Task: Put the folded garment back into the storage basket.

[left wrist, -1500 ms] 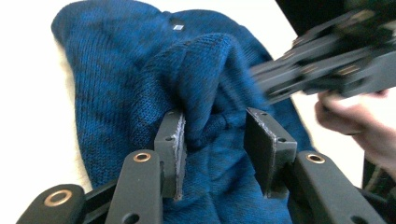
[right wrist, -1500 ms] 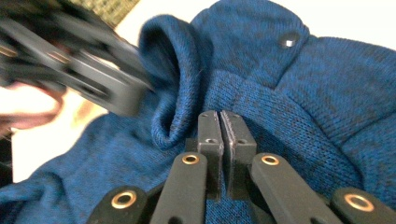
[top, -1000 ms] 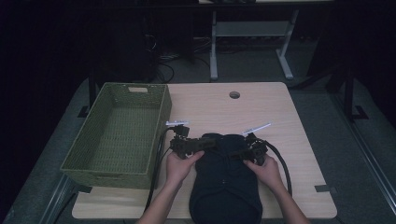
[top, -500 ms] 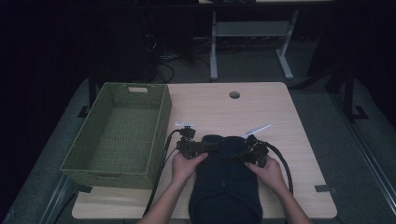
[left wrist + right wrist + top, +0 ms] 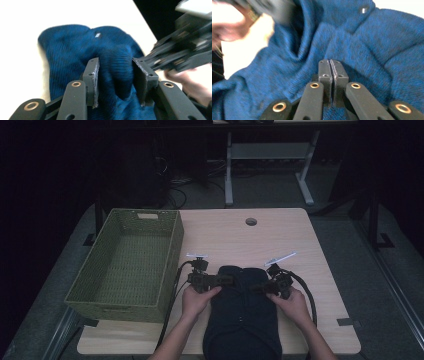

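Observation:
A dark blue knit garment (image 5: pixel 242 320) lies on the wooden table (image 5: pixel 225 235) at the near edge, between the person's two hands. My left gripper (image 5: pixel 227 280) reaches in from the left at the garment's far end. It is open, and a hump of the blue knit (image 5: pixel 115 62) bulges between its jaws. My right gripper (image 5: pixel 256 287) comes in from the right at the same end. Its jaws are shut, pads (image 5: pixel 325 67) pressed together, resting on the cloth (image 5: pixel 374 45) with no fabric visible between them. A small metal stud (image 5: pixel 363 10) shows on the knit.
A green woven basket (image 5: pixel 172 250), nothing in it, stands on the left of the table beside my left hand. A round cable hole (image 5: pixel 251 221) sits at the far middle. Black cables trail from both grippers toward the near edge. The right gripper (image 5: pixel 180 50) appears blurred in the left gripper view.
Both grippers have drifted slightly toward the person along the garment's far end and closer together. The basket has not moved.

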A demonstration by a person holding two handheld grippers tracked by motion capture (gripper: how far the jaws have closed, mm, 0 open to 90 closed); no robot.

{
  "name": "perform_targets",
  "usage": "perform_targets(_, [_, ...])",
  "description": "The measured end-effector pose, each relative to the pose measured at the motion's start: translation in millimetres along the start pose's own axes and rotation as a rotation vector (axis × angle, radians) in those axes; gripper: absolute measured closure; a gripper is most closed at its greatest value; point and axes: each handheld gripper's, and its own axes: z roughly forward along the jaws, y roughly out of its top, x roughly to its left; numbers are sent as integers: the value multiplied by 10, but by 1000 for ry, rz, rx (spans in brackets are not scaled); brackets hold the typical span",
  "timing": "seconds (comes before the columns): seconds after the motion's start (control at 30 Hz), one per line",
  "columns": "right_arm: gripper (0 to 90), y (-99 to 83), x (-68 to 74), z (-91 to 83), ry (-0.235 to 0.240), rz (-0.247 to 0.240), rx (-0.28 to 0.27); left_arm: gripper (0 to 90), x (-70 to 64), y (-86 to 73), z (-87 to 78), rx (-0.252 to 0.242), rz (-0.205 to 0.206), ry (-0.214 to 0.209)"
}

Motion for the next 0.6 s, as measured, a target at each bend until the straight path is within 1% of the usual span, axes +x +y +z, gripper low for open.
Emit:
perform_targets(0.03, [885,-7,-2,27,-5,-5,7,589,-21,29,-34,-17,3,-11])
perform_targets(0.07, [885,-7,-2,27,-5,-5,7,589,-21,29,-34,-17,3,-11])
perform_targets(0.1, [893,-20,1,47,0,0,-3,589,-60,87,-82,-54,7,-29])
perform_targets(0.13, [893,-24,-4,52,4,3,-7,589,-60,87,-82,-54,7,-29])
perform_targets(0.17, [893,-27,-11,50,10,5,-8,590,-86,133,-93,-63,16,-35])
perform_targets(0.23, [893,-30,-17,47,15,13,-8,607,-88,157,-66,-47,15,-49])
perform_targets(0.27, [893,-30,-17,47,15,13,-8,617,-88,157,-66,-47,15,-49])
perform_targets(0.3, [893,-28,-16,47,16,13,-8,626,-77,155,-39,-46,8,-58])
perform_targets(0.37, [893,-28,-18,46,16,12,-6,638,-71,151,-24,-41,11,-54])
perform_targets(0.4, [893,-29,-25,47,20,13,-7,656,-43,142,8,-27,2,-44])
perform_targets(0.47, [893,-28,-26,46,20,12,-6,656,-21,137,24,-26,-5,-40])
perform_targets(0.5, [892,-30,-25,45,17,10,-7,663,26,112,65,-5,-14,-37])
perform_targets(0.53, [892,-31,-25,44,17,9,-7,676,41,93,84,6,-16,-43])
perform_targets(0.57, [892,-31,-25,44,17,9,-7,698,41,93,84,6,-16,-43])
perform_targets(0.6, [886,-30,-22,36,19,10,-6,713,50,55,118,30,-18,-37])
